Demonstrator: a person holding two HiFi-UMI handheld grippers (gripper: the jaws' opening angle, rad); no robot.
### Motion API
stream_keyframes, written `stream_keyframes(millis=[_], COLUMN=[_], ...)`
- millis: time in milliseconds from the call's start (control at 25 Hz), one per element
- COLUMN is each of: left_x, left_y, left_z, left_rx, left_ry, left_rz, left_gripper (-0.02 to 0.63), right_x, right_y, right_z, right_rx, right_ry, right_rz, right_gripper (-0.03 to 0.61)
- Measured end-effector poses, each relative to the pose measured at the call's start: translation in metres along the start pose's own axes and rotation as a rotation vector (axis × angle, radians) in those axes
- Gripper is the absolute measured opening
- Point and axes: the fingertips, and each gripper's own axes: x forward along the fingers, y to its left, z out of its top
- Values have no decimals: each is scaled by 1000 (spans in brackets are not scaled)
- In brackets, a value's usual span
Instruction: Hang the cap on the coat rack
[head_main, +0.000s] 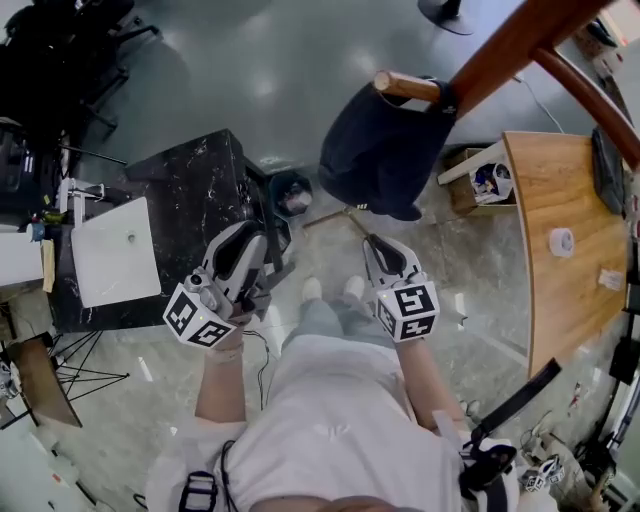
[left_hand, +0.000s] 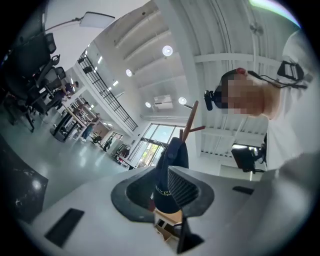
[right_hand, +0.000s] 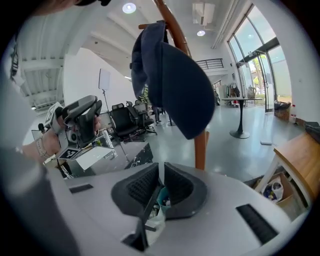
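The person's white shirt (head_main: 330, 420) fills the bottom of the head view, with both grippers held out ahead of it. Beyond them the dark cap (head_main: 385, 150) hangs by its crown over a wooden peg (head_main: 405, 87) of the coat rack (head_main: 520, 40), brim downward, so the hanging looks done and the step in hand is most likely the let-go and retreat. To do that well, the right gripper (right_hand: 160, 167) should draw back and down, clear of the brim, without brushing it, since a nudge could lift the crown off the peg; a glance that the cap sits deep on the peg is worthwhile first. The right fingers are all but closed, a thin slit between them, with nothing in their hold; the cap hangs just above and ahead of them, not touching. The left gripper (left_hand: 159, 175) has its fingers partly apart and empty, with the cap showing through the gap, well apart from them.
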Motion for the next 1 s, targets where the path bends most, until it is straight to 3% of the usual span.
stream_keyframes(millis=[520, 1000], left_x=[-83, -128], left_y=[-26, -56], left_z=[76, 103], left_rx=[57, 81], left_ry=[-79, -120], left_rz=[172, 232], left_gripper=[69, 69], right_x=[17, 1], right_y=[131, 214], right_z=[80, 123], right_rx=[-160, -256], right_ry=[-77, -172], right_rz=[254, 386], right_gripper=[49, 49])
